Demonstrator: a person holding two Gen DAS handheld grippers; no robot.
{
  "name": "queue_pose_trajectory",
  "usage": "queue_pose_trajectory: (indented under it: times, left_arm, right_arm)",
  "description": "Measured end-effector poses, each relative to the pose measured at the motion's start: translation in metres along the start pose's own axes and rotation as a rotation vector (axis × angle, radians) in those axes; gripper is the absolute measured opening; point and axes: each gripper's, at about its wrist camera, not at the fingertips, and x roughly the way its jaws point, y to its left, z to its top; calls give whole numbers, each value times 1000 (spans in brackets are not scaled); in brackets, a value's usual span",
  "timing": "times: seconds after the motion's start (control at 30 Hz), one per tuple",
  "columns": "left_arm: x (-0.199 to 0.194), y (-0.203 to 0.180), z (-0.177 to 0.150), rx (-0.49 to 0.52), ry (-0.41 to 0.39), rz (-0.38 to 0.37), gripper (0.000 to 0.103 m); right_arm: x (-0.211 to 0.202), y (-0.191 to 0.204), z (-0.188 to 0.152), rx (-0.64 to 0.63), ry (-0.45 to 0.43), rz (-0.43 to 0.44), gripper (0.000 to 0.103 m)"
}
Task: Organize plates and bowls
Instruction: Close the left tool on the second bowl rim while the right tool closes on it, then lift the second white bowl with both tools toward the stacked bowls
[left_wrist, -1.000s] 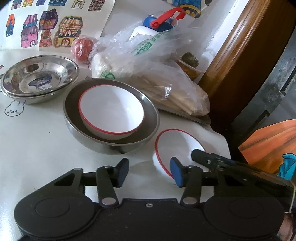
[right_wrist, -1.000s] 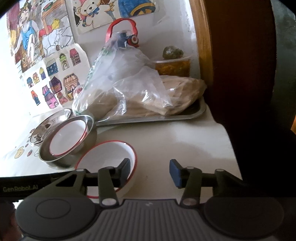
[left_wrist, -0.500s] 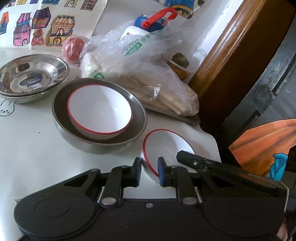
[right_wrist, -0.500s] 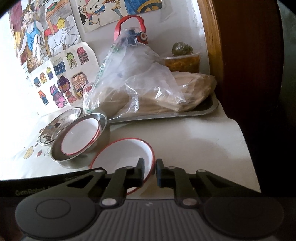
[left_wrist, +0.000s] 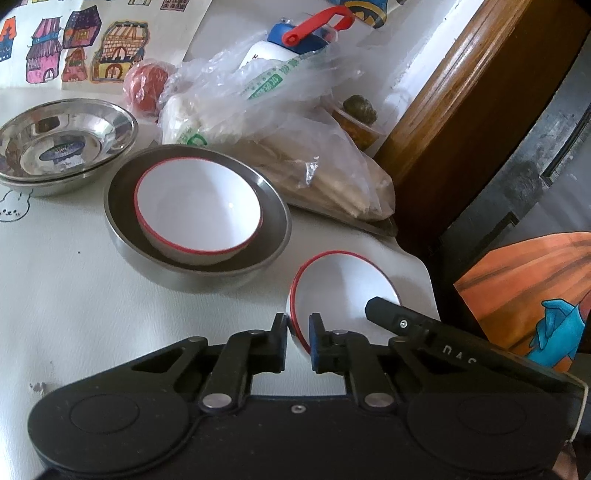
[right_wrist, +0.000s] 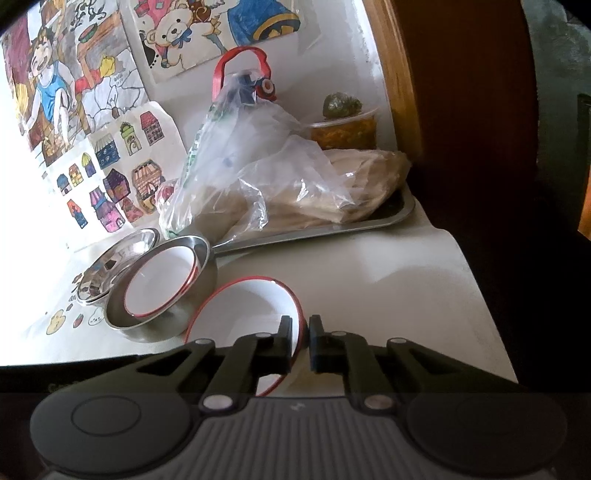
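Note:
A white bowl with a red rim (left_wrist: 343, 284) (right_wrist: 247, 310) sits near the table's right front corner. My left gripper (left_wrist: 298, 334) is shut on its left rim, and my right gripper (right_wrist: 300, 334) is shut on its right rim; the right one also shows as a black bar in the left wrist view (left_wrist: 417, 325). Behind it a second red-rimmed white bowl (left_wrist: 199, 214) (right_wrist: 160, 282) rests inside a large steel bowl (left_wrist: 273, 229) (right_wrist: 199, 273). Stacked shallow steel dishes (left_wrist: 66, 144) (right_wrist: 110, 266) stand further left.
A metal tray (right_wrist: 395, 216) holds plastic bags of food (left_wrist: 280, 122) and a bottle with a red handle (left_wrist: 314, 26). A red tomato (left_wrist: 146, 85) lies by the bags. A wooden post (left_wrist: 461, 96) stands at the right; the table edge is close by.
Both grippers have gone from open to shut, each closing on the rim of the near red-rimmed bowl from opposite sides. The bowl looks slightly tilted now.

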Motion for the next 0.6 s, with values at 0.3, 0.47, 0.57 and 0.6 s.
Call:
queue_pose_trajectory:
  times: [0.3,0.47,0.57,0.6]
  left_arm:
    - [-14,-1,-4,-5,5,-51,9]
    - [-28,-7,1,21,-25,-66,9]
    - [-37,-9,6,35,-47,-70,9]
    - [-39,-8,7,37,-54,-70,9]
  right_arm:
    - [-25,5,-3,29,-42,-24,9]
    - [-41,17,7,1,-87,-31,9]
    - [-47,23,13,-7,-108,-24,9]
    - [-48,25,15,-8,-114,-21,9]
